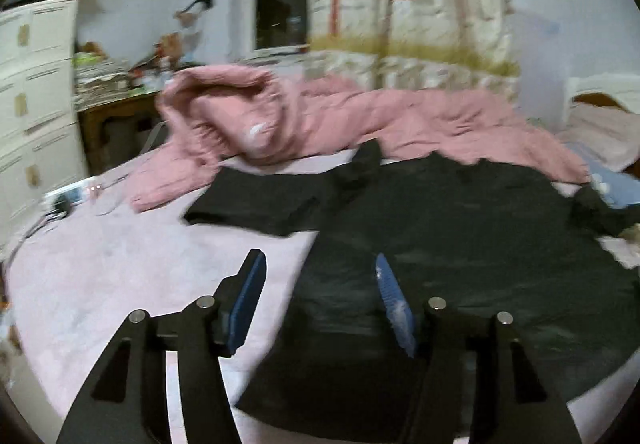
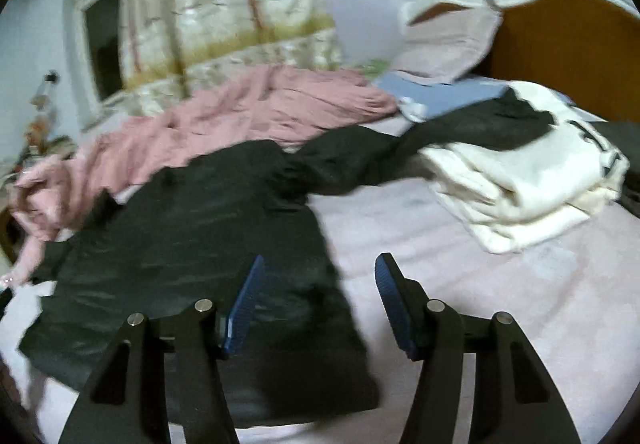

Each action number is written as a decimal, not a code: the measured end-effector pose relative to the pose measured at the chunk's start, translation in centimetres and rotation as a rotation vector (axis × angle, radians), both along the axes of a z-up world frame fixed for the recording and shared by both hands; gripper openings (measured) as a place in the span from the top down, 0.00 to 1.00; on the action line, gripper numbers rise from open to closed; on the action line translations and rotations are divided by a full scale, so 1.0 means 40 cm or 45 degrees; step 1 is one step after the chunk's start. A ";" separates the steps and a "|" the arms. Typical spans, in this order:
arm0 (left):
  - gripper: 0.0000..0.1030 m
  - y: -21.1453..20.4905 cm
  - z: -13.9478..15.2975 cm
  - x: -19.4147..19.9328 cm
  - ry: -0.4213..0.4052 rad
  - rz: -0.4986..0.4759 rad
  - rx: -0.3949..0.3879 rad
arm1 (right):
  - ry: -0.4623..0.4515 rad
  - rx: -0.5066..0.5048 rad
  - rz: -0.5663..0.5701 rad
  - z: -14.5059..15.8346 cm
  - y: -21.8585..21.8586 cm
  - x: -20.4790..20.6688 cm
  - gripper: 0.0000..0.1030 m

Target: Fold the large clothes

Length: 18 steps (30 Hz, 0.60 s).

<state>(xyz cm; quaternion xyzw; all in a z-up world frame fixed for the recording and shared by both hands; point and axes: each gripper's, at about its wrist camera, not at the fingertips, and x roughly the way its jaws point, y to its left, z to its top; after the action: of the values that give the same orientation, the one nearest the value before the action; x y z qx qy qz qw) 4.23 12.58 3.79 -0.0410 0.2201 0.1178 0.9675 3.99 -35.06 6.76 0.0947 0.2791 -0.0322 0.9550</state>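
from the left wrist view, the left gripper [image 1: 320, 280] hangs above the bed with its blue-padded fingers [image 1: 249, 300] standing apart and nothing between them. the black garment [image 1: 440, 244] lies spread flat on the pale pink sheet [image 1: 120, 264], and its near left edge runs right under the gap of the gripper: the left finger sits over bare sheet, the right finger over black cloth. whether either pad touches the fabric cannot be told through the blur. one sleeve of the garment reaches out to the left, and beyond it a pink quilt [image 1: 320, 116] lies bunched across the far side of the bed, with a white drawer unit [image 1: 36, 92] at the left edge. from the right wrist view, the right gripper [image 2: 318, 284] also hangs with its fingers apart and empty. here the black garment [image 2: 180, 228] fills the left and centre, its right edge passing under the gap, so the left finger is over cloth and the right finger over bare sheet. a sleeve stretches away to the upper right, onto a stack of folded cream clothes [image 2: 520, 180] near the headboard [image 2: 568, 56].
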 end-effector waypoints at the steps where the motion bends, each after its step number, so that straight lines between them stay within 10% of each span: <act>1: 0.45 -0.012 -0.002 0.001 -0.003 -0.047 -0.011 | 0.005 0.000 0.045 -0.001 0.014 0.002 0.41; 7: 0.41 -0.082 -0.060 0.028 0.097 -0.181 0.030 | 0.131 0.067 0.110 -0.043 0.074 0.017 0.24; 12: 0.39 -0.130 -0.054 -0.004 0.042 -0.229 0.082 | -0.037 0.153 0.096 -0.021 0.102 -0.026 0.12; 18: 0.00 -0.125 0.021 -0.092 -0.171 -0.209 0.043 | -0.089 0.082 0.065 -0.006 0.138 -0.069 0.09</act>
<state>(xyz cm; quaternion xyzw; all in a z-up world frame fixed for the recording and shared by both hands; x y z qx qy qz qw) 0.54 7.57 4.61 -0.0144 0.1553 0.0389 0.9870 1.23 -29.53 6.53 0.1192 0.2488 0.0046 0.9612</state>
